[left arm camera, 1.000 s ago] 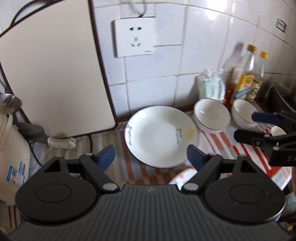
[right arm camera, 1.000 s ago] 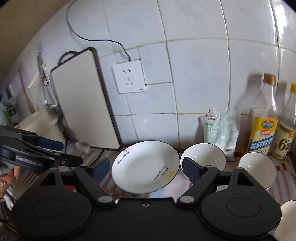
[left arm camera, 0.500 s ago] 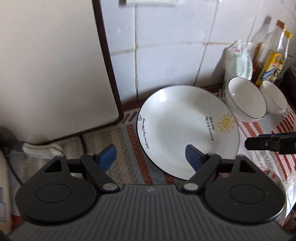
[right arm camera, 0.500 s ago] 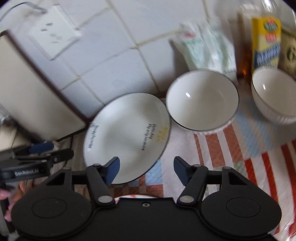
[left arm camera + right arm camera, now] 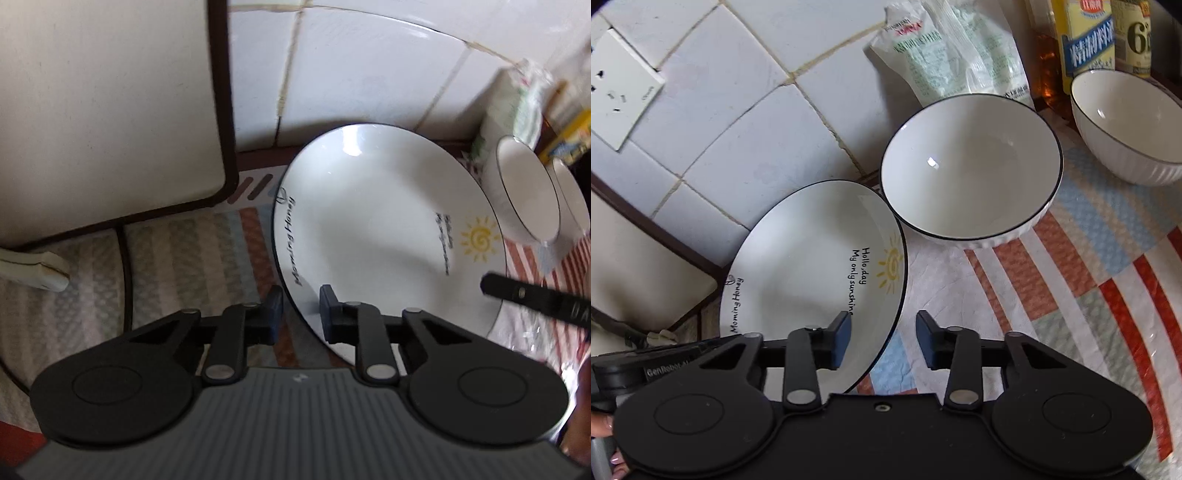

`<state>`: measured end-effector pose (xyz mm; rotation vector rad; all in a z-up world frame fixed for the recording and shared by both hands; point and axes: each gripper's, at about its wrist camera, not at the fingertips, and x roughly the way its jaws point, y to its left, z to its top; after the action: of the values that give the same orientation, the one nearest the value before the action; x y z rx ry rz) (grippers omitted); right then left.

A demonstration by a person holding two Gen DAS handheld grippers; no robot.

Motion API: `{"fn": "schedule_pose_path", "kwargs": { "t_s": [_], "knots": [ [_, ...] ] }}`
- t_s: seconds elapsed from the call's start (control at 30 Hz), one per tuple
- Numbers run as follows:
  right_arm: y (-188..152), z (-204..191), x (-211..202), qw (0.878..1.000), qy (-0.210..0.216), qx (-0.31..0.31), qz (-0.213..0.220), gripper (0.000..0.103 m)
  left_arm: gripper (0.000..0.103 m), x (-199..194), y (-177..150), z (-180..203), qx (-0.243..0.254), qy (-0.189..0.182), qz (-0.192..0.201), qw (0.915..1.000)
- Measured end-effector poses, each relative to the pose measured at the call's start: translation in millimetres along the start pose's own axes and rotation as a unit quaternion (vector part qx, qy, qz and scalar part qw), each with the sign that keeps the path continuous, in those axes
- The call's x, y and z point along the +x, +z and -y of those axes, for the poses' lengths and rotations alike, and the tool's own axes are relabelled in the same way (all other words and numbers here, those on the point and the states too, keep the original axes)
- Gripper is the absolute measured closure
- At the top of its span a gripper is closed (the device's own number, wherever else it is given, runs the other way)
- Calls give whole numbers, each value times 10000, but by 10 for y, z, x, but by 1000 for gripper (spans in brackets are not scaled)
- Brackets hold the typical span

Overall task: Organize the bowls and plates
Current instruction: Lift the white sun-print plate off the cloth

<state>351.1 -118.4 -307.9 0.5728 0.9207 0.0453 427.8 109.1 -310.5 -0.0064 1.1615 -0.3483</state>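
Observation:
A white plate (image 5: 369,229) with a sun drawing and black writing lies on a striped cloth, leaning towards the tiled wall. My left gripper (image 5: 301,306) straddles its near left rim. Its jaws are closing, with a sliver of cloth still showing beside the rim. My right gripper (image 5: 883,334) straddles the plate (image 5: 805,266) at its near right rim, jaws closing, with gaps on both sides. One of its black fingers (image 5: 532,299) shows over the plate's right edge. Two white bowls (image 5: 971,166) (image 5: 1126,122) stand to the right of the plate.
A pale cutting board (image 5: 103,110) leans on the wall left of the plate, with a dark cable (image 5: 125,288) below it. A plastic bag (image 5: 953,55) and oil bottles (image 5: 1086,44) stand behind the bowls. A wall socket (image 5: 620,88) sits above. The striped cloth (image 5: 1089,277) covers the counter.
Both grippers have come down and tipped towards the plate, and both pairs of jaws have narrowed from wide open. The plate's rim now lies between each pair.

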Motion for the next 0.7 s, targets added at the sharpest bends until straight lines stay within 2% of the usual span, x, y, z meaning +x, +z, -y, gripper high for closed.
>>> {"fn": "schedule_pose_path", "kwargs": {
  "t_s": [0.03, 0.1, 0.2, 0.3, 0.33, 0.4, 0.5, 0.57, 0.7],
  "knots": [
    [-1, -8, 14, 10000, -35, -43, 20, 81, 83, 18, 14, -16, -39, -9, 27, 10000],
    [-4, -24, 37, 9997, -179, -177, 51, 89, 83, 48, 31, -41, -111, -57, 44, 9999],
    [29, -7, 90, 9999, -134, -78, 15, 90, 84, 78, 29, -44, -98, -144, 119, 9998],
    [33, 6, 183, 9999, -112, -4, -39, 89, 85, 70, -56, -72, -138, -246, 374, 9989],
    [26, 5, 244, 10000, -37, 12, -84, 84, 85, 69, -90, -67, -129, -251, 451, 9986],
    [30, -26, 268, 10000, -90, 1, 8, 81, 83, 65, -117, -76, -118, -267, 549, 9981],
    [39, -15, 268, 9999, -72, 97, -2, 82, 81, 81, -128, -95, -259, -337, 617, 9972],
    [12, 20, 250, 9999, 10, 137, 60, 83, 81, 70, -141, -61, -81, -291, 674, 9973],
    [29, -89, 210, 9996, -182, -175, -106, 82, 82, 47, -134, -86, -248, -311, 665, 9970]
  ]
}}
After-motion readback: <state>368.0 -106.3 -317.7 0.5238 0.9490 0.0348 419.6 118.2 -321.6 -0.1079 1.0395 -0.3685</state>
